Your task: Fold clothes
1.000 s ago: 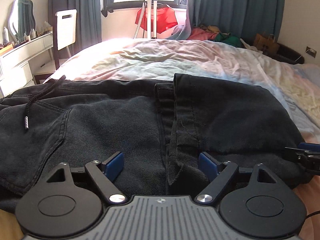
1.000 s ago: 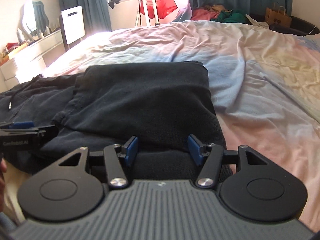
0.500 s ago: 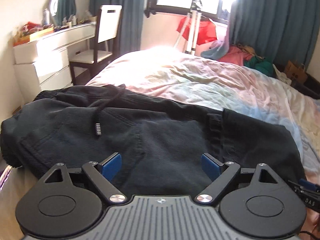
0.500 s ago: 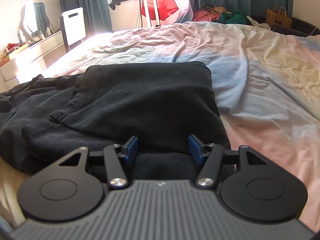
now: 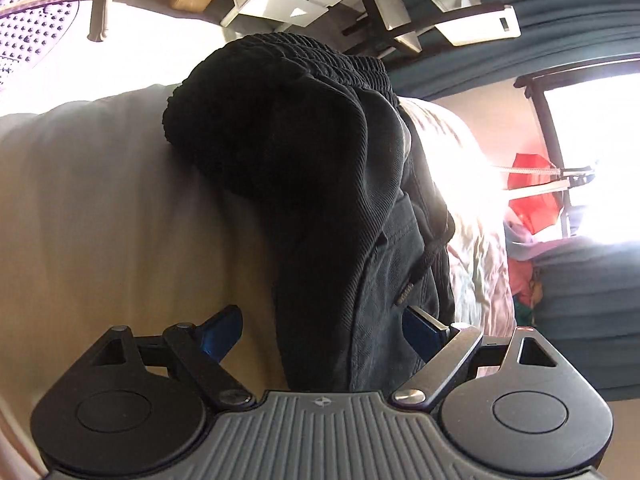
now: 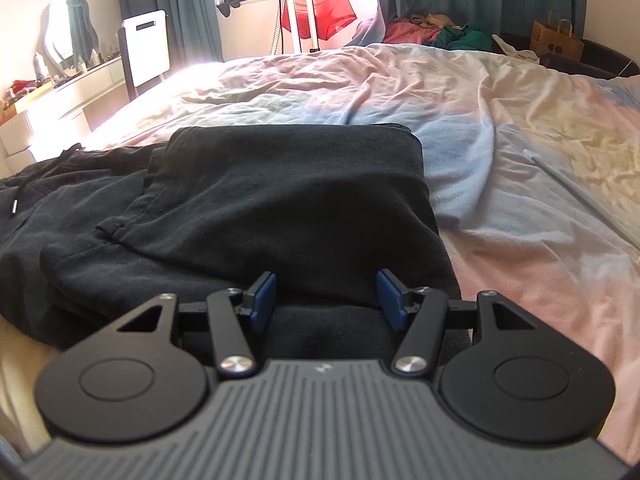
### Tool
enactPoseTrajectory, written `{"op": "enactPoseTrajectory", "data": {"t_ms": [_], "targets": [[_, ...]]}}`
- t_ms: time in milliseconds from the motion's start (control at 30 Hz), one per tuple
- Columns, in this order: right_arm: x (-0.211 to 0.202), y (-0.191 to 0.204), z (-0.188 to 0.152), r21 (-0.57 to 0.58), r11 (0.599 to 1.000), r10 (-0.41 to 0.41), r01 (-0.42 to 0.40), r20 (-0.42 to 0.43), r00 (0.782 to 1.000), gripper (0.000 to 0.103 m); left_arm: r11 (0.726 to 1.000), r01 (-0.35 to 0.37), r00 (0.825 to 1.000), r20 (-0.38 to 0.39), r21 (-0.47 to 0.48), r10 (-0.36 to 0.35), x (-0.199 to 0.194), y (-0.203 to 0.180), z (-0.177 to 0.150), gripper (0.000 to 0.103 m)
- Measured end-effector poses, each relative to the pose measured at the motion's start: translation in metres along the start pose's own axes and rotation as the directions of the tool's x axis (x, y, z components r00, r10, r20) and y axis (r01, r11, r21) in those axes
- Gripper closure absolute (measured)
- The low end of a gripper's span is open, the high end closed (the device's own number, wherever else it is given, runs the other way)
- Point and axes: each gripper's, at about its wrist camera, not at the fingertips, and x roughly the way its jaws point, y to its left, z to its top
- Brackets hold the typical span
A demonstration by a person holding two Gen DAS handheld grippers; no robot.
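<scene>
Black trousers [image 6: 280, 200] lie on the bed, one leg part folded over the rest. My right gripper [image 6: 326, 300] stands open low over their near folded edge; the cloth lies flat under the blue pads and is not pinched. The left wrist view is rolled on its side. It shows the trousers' ribbed waistband end [image 5: 304, 148] bunched at the mattress edge, with a drawstring tip [image 5: 404, 294]. My left gripper [image 5: 324, 332] is open wide, and the dark cloth runs between its fingers without being squeezed.
The pastel crumpled sheet [image 6: 500, 160] covers the bed beyond and to the right. A white chair [image 6: 146, 46] and a dresser [image 6: 60, 96] stand on the left. Red cloth hangs on a stand [image 6: 316, 12] at the window, beside a clothes pile [image 6: 440, 32] and a paper bag [image 6: 556, 42].
My left gripper swept along the trousers to the waistband end at the bed's edge and rolled onto its side. It left the right wrist view. The right gripper kept still.
</scene>
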Motion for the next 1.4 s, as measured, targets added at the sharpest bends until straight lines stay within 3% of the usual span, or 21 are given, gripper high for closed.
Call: {"op": "enactPoseTrajectory", "data": {"t_ms": [100,167,267,300,333,433,500,567,700,900,1000,1133,1300,1400], "targets": [[0.001,0.001,0.000,0.003,1.000,-0.002,0.002,0.000,1.000,0.045,0.998,0.068,0.997,0.037,-0.002,-0.068,0.010,0.004,0.007,0.014],[0.001,0.002,0.002,0.003,1.000,-0.009,0.009,-0.001,1.000,0.045,0.989,0.139,0.985,0.106,-0.045,-0.134,0.012,0.009,0.010,0.014],[-0.006,0.010,0.006,-0.017,1.000,0.004,-0.003,0.026,1.000,0.045,0.980,0.170,0.971,0.189,-0.106,-0.148,0.015,0.015,0.016,0.024],[-0.009,0.013,0.008,-0.022,0.999,0.024,-0.023,0.042,0.999,0.045,0.981,0.166,0.967,0.213,-0.104,-0.142,0.016,0.016,0.017,0.041],[-0.012,0.017,0.009,-0.031,0.999,0.042,-0.040,0.054,0.998,0.046,0.983,0.160,0.963,0.232,-0.091,-0.136,0.018,0.016,0.020,0.051],[-0.005,0.032,0.005,-0.100,0.994,0.056,-0.053,0.022,0.998,0.045,0.992,0.117,0.963,0.250,-0.045,-0.102,0.022,0.012,0.024,0.064],[0.005,0.041,-0.001,-0.171,0.984,0.040,-0.042,-0.013,0.999,0.045,0.996,0.076,0.958,0.275,0.037,-0.084,0.021,0.000,0.023,0.076],[0.008,0.046,-0.003,-0.199,0.979,0.030,-0.033,-0.016,0.999,0.045,0.991,0.010,0.947,0.317,0.132,-0.052,0.013,-0.019,0.017,0.084],[0.003,0.034,0.005,-0.104,0.992,0.074,-0.077,-0.029,0.997,0.045,0.960,-0.069,0.913,0.405,0.270,-0.048,0.001,-0.068,-0.006,0.089],[-0.012,0.004,0.017,0.082,0.989,0.126,-0.124,-0.020,0.992,0.046,0.818,-0.193,0.826,0.539,0.542,-0.162,-0.012,-0.182,-0.084,0.089],[-0.025,-0.016,0.024,0.143,0.985,0.098,-0.100,0.020,0.995,0.046,0.743,-0.220,0.785,0.567,0.632,-0.250,-0.019,-0.232,-0.143,0.089],[-0.045,-0.043,0.031,0.202,0.978,0.024,-0.044,0.099,0.995,0.046,0.611,-0.266,0.724,0.573,0.746,-0.384,-0.011,-0.300,-0.230,0.090],[-0.059,-0.085,0.037,0.332,0.942,-0.006,-0.048,0.161,0.987,0.046,0.438,-0.291,0.687,0.504,0.851,-0.523,0.010,-0.355,-0.352,0.090],[-0.064,-0.108,0.037,0.392,0.920,-0.060,-0.013,0.174,0.983,0.046,0.333,-0.307,0.684,0.450,0.891,-0.574,0.043,-0.368,-0.422,0.090]]}}
